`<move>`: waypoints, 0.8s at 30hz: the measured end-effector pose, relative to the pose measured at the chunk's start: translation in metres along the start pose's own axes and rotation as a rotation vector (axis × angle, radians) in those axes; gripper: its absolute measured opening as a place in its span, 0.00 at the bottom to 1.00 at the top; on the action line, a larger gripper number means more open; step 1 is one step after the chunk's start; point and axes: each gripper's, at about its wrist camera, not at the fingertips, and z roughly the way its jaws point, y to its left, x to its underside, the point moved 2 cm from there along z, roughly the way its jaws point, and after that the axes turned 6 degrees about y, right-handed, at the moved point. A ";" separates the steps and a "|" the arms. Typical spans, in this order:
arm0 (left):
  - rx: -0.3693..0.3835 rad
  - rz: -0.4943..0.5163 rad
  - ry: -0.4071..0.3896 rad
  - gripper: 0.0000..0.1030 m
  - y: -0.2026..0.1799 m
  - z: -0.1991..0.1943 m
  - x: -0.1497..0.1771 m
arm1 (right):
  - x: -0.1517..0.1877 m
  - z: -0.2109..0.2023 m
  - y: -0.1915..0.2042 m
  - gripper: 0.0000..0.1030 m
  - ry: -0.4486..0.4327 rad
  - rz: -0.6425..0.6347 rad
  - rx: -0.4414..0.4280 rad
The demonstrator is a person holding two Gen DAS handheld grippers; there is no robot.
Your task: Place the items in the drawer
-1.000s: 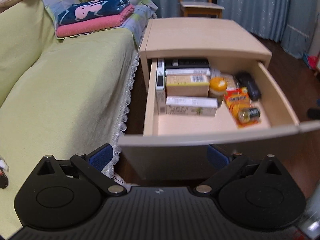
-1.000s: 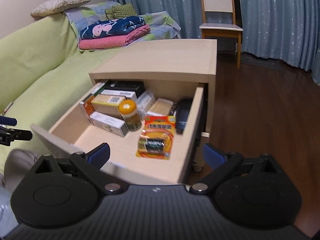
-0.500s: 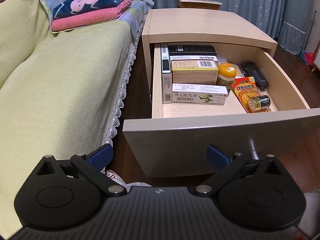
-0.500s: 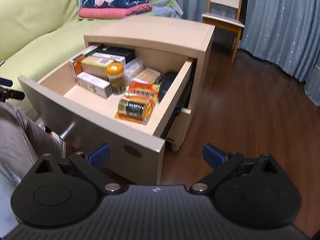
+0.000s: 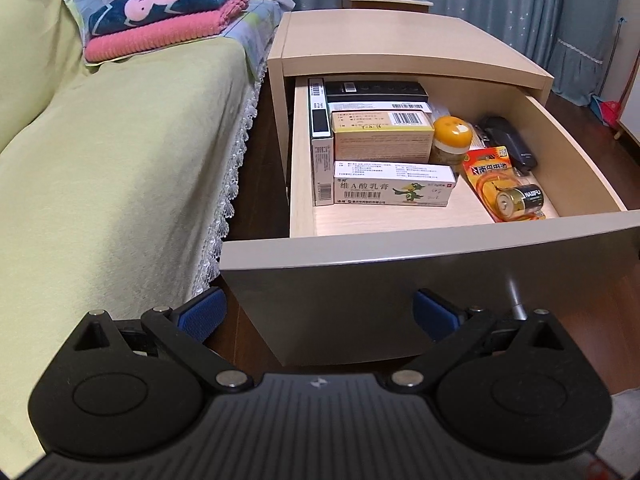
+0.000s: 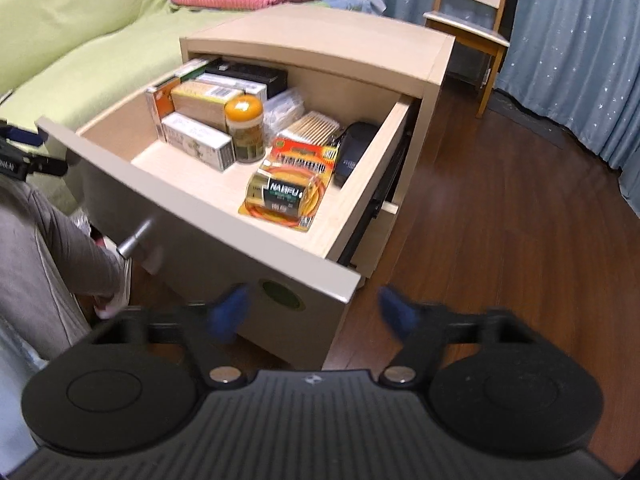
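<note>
Drawer stands pulled out, rear boxes cut off at 12 o'clock; left claw and blurred right claw spread, empty.

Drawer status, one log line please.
drawer: open, filled | left gripper: open, empty | right gripper: open, empty | battery pack: inside

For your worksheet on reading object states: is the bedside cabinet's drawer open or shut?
Open. The drawer is pulled well out of the cabinet, so its boxes, jar and battery pack show from above.
</note>
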 end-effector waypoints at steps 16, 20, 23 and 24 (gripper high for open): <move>0.043 0.023 -0.029 0.96 -0.001 0.002 -0.001 | 0.000 0.004 0.002 0.44 0.002 0.010 0.017; 0.042 0.022 -0.030 0.96 -0.001 0.002 -0.001 | 0.000 0.004 0.002 0.45 0.001 0.015 0.021; 0.038 0.021 -0.031 0.96 -0.002 0.002 -0.001 | 0.001 0.001 0.003 0.45 0.000 0.017 0.022; 0.038 0.021 -0.031 0.96 -0.002 0.002 0.000 | 0.002 0.001 0.004 0.45 -0.001 0.018 0.020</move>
